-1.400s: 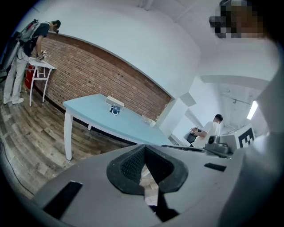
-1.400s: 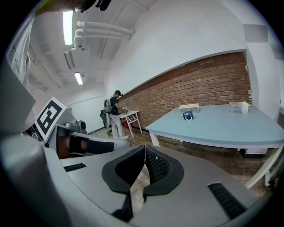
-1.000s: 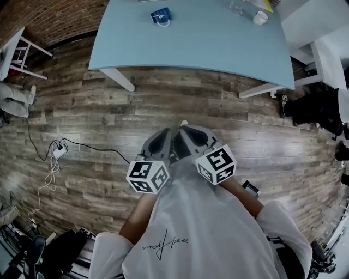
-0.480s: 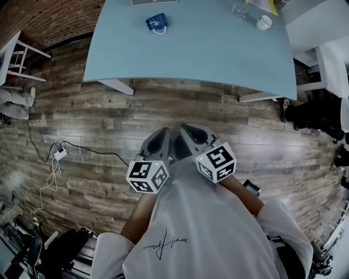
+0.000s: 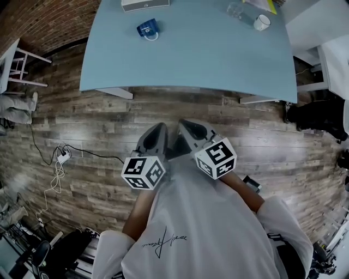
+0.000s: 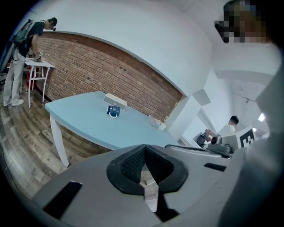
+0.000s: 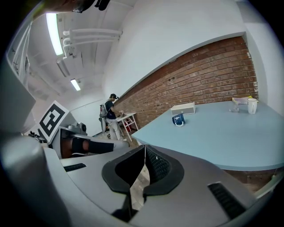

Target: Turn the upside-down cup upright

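A blue cup (image 5: 146, 28) with a white handle stands near the far edge of the light-blue table (image 5: 196, 52). It also shows in the left gripper view as the blue cup (image 6: 114, 111) and in the right gripper view as the blue cup (image 7: 179, 119). It is too small to tell which way up it is. My left gripper (image 5: 157, 132) and right gripper (image 5: 186, 127) are held side by side close to my chest, over the wooden floor and well short of the table. The left gripper (image 6: 144, 163) and right gripper (image 7: 143, 160) are both shut with nothing between them.
A white box (image 5: 144, 4) lies behind the blue cup. A white cup (image 5: 262, 22) and a clear glass (image 5: 235, 9) stand at the table's far right. Cables (image 5: 57, 158) lie on the floor at the left. A person (image 6: 17, 62) stands at a small white table by the brick wall.
The table has slid lower in the head view, and more of its far edge and the white box now show. Both grippers stay together at my chest.
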`<action>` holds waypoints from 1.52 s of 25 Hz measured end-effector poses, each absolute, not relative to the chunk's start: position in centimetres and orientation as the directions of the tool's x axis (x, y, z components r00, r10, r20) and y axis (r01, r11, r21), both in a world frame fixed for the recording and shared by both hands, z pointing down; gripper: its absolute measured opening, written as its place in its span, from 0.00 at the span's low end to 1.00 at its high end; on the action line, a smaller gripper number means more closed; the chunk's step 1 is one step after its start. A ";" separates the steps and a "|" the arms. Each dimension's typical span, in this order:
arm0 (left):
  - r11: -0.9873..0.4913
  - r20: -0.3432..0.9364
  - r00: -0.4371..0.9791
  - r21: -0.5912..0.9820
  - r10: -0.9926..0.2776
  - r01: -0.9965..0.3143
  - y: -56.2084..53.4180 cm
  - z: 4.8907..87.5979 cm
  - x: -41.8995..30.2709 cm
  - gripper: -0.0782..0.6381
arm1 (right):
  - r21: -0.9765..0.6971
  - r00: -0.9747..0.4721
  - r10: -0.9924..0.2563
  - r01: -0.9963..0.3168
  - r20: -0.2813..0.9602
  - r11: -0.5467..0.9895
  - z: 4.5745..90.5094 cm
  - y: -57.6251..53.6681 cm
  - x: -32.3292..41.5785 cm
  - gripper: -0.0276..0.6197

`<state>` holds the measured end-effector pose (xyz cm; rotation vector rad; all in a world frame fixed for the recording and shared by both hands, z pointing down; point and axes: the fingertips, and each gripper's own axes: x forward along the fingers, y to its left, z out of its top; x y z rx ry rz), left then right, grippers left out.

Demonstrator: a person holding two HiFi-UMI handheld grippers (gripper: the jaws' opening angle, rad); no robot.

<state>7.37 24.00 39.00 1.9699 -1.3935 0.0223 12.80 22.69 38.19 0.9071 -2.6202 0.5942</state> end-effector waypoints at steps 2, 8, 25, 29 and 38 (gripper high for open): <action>-0.168 0.395 0.418 0.532 -0.818 -0.830 23.3 38.9 7.7 0.12 | -0.281 -0.754 -0.520 -0.642 0.401 0.714 38.0 22.1 13.3 0.08; -0.189 0.378 0.413 0.504 -0.829 -0.842 22.2 37.7 8.3 0.12 | -0.277 -0.758 -0.539 -0.643 0.368 0.714 37.1 20.9 14.1 0.08; -0.175 0.370 0.413 0.531 -0.832 -0.829 19.5 38.3 7.5 0.12 | -0.268 -0.736 -0.547 -0.664 0.398 0.698 37.7 18.5 14.6 0.08; -0.181 0.375 0.430 0.543 -0.822 -0.820 18.0 38.6 7.5 0.12 | -0.267 -0.728 -0.552 -0.673 0.407 0.690 38.0 17.3 14.5 0.08; -0.169 0.377 0.434 0.564 -0.818 -0.808 14.7 38.7 6.2 0.12 | -0.281 -0.725 -0.543 -0.675 0.425 0.682 38.4 14.1 13.4 0.08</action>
